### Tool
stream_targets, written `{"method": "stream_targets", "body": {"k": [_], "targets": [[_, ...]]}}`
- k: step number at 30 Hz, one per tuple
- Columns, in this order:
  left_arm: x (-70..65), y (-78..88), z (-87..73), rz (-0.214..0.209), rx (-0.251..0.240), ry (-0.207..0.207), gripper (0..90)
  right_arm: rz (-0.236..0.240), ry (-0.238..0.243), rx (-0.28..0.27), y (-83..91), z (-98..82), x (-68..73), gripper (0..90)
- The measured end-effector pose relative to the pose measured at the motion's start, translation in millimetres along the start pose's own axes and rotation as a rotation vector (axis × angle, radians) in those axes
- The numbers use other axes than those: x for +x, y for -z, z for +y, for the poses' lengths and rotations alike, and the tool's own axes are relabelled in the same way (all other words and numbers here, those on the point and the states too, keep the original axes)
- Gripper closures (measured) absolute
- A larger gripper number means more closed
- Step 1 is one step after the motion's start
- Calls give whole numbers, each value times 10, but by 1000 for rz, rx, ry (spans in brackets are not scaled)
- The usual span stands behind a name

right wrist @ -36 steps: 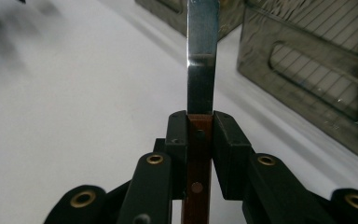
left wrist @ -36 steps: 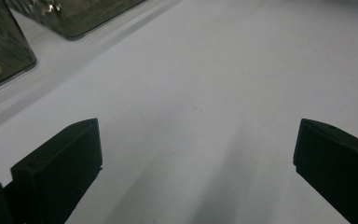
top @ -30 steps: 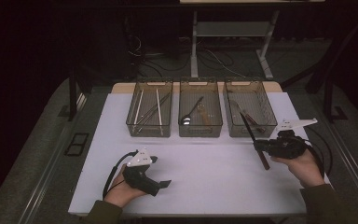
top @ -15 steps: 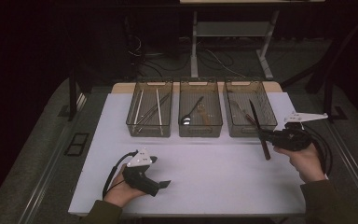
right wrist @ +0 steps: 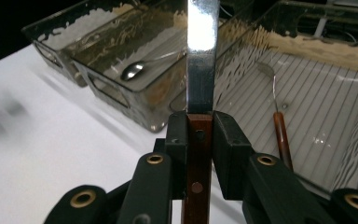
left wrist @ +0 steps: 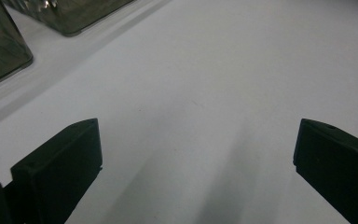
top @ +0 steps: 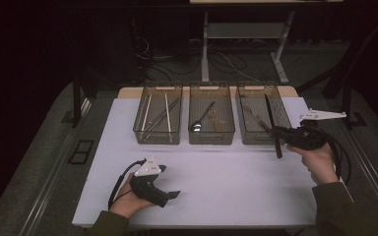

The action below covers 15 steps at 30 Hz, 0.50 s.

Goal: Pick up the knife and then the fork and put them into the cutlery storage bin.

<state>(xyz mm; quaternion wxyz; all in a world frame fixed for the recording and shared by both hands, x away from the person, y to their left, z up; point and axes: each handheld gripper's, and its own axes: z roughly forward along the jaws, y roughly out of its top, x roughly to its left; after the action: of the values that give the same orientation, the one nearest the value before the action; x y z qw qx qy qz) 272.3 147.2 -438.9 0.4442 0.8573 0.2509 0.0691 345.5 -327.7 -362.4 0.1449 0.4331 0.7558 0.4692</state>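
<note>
A knife [top: 271, 125] with a brown wooden handle and a steel blade [right wrist: 201, 56] is clamped by its handle in my right gripper [top: 277, 132], which is shut on it. The blade points away from me over the right clear bin [top: 256, 140]. In the right gripper view the pads [right wrist: 179, 135] press on both sides of the handle. My left gripper [top: 170, 195] lies low on the white table near the front left. Its jaws stand wide apart with nothing between them [left wrist: 196, 144].
Three clear bins stand in a row at the table's back. The left bin [top: 157, 139] holds thin sticks, the middle bin [top: 211, 140] a spoon [top: 199, 123], and the right bin a wood-handled utensil [right wrist: 279, 126]. White table [top: 226, 182] lies between the hands.
My right hand has carried the knife a little up and toward the right bin, so its blade now reaches farther over it. The left hand has stayed put.
</note>
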Motion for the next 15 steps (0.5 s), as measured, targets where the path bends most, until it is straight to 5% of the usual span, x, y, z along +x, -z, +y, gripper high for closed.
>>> {"method": "stream_targets", "body": {"k": [15], "targets": [[-5,-2,2,-3,-1,-2,0,-39,2,-47,-74,296,-29,770]]}}
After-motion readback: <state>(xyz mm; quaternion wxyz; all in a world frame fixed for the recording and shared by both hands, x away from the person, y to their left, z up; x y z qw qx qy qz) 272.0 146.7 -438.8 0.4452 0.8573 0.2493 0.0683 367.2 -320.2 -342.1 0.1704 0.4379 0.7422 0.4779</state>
